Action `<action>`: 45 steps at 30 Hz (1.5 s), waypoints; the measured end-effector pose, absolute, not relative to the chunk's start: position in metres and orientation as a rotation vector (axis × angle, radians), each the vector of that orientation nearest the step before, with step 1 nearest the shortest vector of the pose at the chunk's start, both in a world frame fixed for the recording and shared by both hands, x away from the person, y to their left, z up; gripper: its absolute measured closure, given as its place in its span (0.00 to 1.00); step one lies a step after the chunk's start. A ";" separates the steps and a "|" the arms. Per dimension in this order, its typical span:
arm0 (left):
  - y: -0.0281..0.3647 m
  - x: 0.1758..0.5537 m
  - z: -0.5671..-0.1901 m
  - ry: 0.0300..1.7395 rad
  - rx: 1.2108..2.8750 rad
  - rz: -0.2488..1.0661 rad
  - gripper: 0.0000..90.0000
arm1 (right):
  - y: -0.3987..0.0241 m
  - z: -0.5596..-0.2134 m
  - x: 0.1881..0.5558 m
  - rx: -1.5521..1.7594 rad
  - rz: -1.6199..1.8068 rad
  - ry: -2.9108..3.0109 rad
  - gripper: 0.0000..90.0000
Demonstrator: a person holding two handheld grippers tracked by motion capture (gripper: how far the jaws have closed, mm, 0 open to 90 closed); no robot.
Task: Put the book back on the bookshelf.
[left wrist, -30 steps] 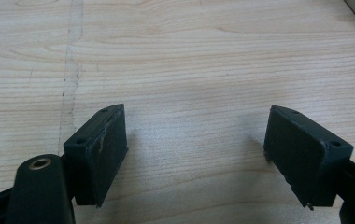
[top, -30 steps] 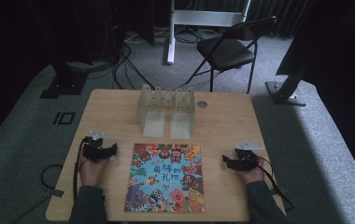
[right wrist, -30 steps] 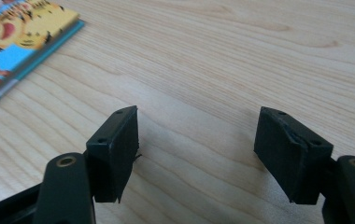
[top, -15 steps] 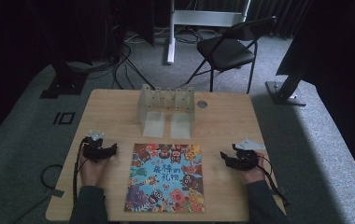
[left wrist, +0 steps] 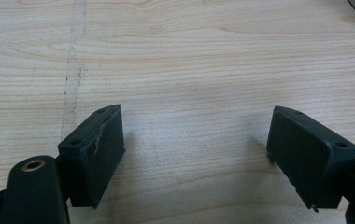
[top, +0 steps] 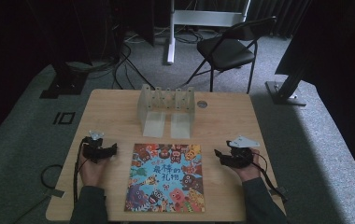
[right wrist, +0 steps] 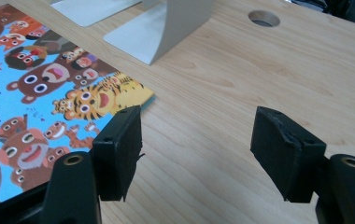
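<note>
A colourful picture book with cartoon animals on its cover [top: 166, 177] lies flat at the near edge of my pale wooden tabletop [top: 119, 112], between my left gripper [top: 112, 150] and right gripper [top: 218, 154], both with fingers wide and empty. Behind it stands a translucent plastic rack [top: 166, 100]; beyond, a black folding chair [top: 227, 51] on grey carpet.

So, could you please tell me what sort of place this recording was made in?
Probably a lab or studio set up for recording: a wooden table on grey carpet, cables trailing across the floor, and a folding chair among dark equipment stands.
</note>
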State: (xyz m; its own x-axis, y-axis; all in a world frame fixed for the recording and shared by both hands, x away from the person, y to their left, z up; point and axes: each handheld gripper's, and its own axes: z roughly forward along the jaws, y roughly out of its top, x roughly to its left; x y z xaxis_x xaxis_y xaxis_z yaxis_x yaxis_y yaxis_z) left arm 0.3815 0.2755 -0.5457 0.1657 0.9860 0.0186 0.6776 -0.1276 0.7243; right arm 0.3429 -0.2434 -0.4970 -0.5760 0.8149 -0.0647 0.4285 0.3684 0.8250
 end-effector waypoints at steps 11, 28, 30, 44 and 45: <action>0.275 0.381 -0.546 1.573 1.872 0.696 0.21 | -0.219 -0.495 0.350 0.998 1.105 2.225 0.37; 0.274 0.381 -0.545 1.596 1.868 0.700 0.22 | -0.180 -0.499 0.371 0.907 1.125 2.351 0.27; 0.274 0.381 -0.545 1.591 1.874 0.695 0.22 | -0.177 -0.506 0.377 0.916 1.124 2.369 0.27; 0.253 0.364 -0.529 1.420 1.940 0.666 0.32 | -0.166 -0.536 0.398 0.983 1.135 2.451 0.27; 0.251 0.362 -0.527 1.398 1.941 0.661 0.32 | -0.166 -0.537 0.398 0.982 1.133 2.453 0.27</action>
